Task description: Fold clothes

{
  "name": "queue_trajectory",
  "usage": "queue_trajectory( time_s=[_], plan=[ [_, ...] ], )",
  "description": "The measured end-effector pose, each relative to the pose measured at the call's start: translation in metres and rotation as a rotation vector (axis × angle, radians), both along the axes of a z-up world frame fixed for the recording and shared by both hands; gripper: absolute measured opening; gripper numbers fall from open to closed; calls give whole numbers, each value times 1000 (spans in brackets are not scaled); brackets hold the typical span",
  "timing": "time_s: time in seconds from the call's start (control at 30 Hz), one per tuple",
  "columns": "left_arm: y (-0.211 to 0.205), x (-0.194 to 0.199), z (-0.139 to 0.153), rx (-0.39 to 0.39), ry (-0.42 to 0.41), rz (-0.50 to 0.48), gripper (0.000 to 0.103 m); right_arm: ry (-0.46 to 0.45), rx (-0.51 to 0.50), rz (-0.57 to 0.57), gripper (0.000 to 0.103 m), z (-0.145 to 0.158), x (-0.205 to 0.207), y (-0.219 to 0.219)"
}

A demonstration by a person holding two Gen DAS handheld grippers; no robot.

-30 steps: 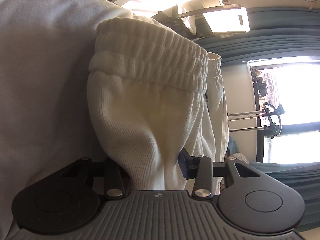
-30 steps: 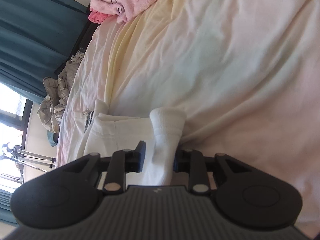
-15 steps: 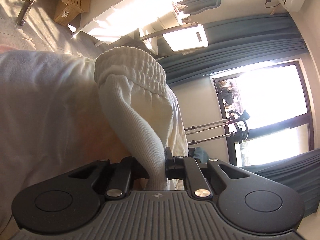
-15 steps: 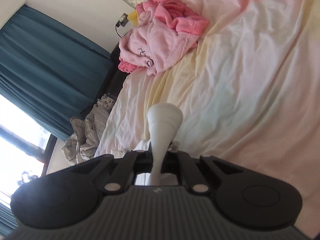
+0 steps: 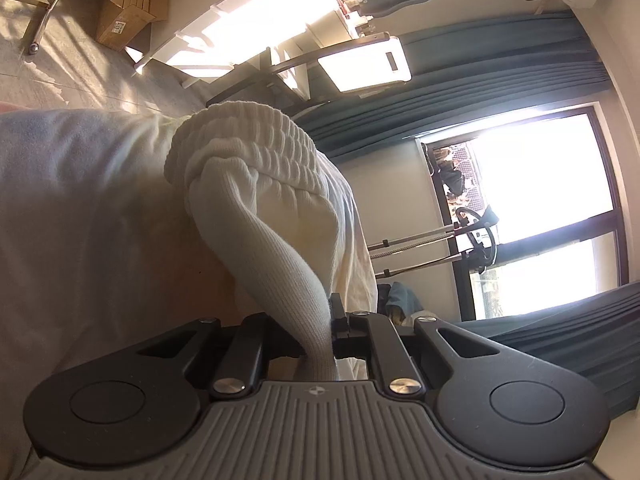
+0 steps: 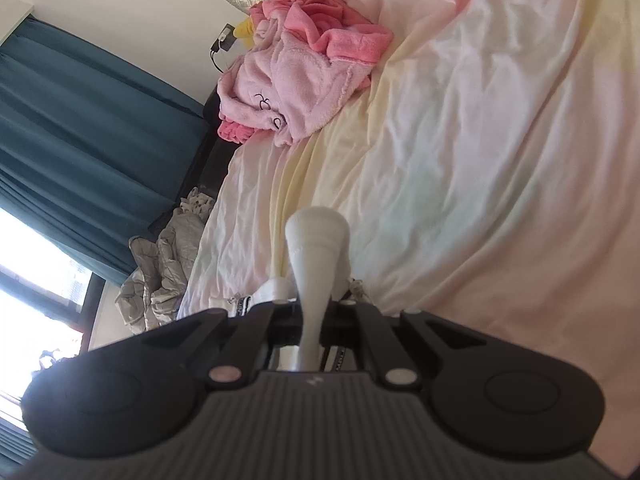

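A white ribbed garment with an elastic waistband [image 5: 256,184] lies on the pale bed sheet [image 5: 80,208]. My left gripper [image 5: 326,336] is shut on a pinch of its fabric just below the waistband. In the right wrist view my right gripper [image 6: 314,328] is shut on a white cuff end of the same garment [image 6: 318,240], which sticks up between the jaws above the sheet [image 6: 480,140]. More white cloth with a drawstring [image 6: 256,300] shows just left of the right gripper.
A pink fleece robe [image 6: 296,76] is heaped at the head of the bed. A grey quilt [image 6: 160,268] lies beside teal curtains [image 6: 80,140]. The left wrist view shows a cardboard box [image 5: 128,4] on the floor, a lamp stand [image 5: 360,64] and a bright window [image 5: 540,200].
Both grippers closed on the white garment, then lifted; the fabric now draws into narrow bunches between the jaws, and each view has tilted up to show more of the room.
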State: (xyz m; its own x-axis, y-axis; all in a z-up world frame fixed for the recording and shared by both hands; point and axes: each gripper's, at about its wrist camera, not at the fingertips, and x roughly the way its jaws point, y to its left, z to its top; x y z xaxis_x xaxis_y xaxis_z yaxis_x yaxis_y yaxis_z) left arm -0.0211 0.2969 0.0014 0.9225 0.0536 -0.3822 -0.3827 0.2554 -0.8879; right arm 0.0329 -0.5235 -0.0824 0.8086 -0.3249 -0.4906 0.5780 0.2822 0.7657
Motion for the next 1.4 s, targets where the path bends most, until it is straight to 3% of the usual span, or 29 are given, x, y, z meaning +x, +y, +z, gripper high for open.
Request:
queue_trajectory(
  time_s=[0.17, 0.4, 0.47, 0.57, 0.73, 0.9, 0.93, 0.97, 1.03, 1.13, 1.23, 1.4],
  plan=[
    [-2, 58, 19, 66, -59, -4, 13, -36, -82, 68, 3, 26, 48, 3],
    [10, 187, 7, 121, -53, -39, 13, 10, -214, 169, 3, 42, 178, 9],
    [11, 226, -2, 159, -26, -50, 13, 9, -204, 200, 3, 31, 228, 9],
    [9, 279, -20, 222, 45, -78, 13, 76, -205, 242, 3, 3, 297, 11],
    [14, 330, -49, 181, 165, -94, 14, 181, -242, 297, 3, -43, 364, 17],
    [16, 347, -50, 213, 242, -128, 19, 218, -276, 356, 6, -56, 380, 16],
    [15, 348, -48, 224, 245, -141, 34, 215, -281, 374, 14, -55, 381, 15],
    [14, 347, -45, 246, 238, -162, 55, 199, -281, 395, 18, -53, 378, 14],
    [9, 339, -34, 290, 199, -184, 75, 162, -281, 420, 43, -45, 369, 13],
    [-1, 308, -15, 262, 85, -156, 81, 88, -275, 433, 63, -26, 343, 11],
    [-19, 274, 2, 253, 24, -139, 89, 46, -275, 434, 66, -8, 304, 8],
    [-39, 207, -3, 182, 4, -137, 91, 41, -199, 423, 66, -4, 243, 8]
  ],
)
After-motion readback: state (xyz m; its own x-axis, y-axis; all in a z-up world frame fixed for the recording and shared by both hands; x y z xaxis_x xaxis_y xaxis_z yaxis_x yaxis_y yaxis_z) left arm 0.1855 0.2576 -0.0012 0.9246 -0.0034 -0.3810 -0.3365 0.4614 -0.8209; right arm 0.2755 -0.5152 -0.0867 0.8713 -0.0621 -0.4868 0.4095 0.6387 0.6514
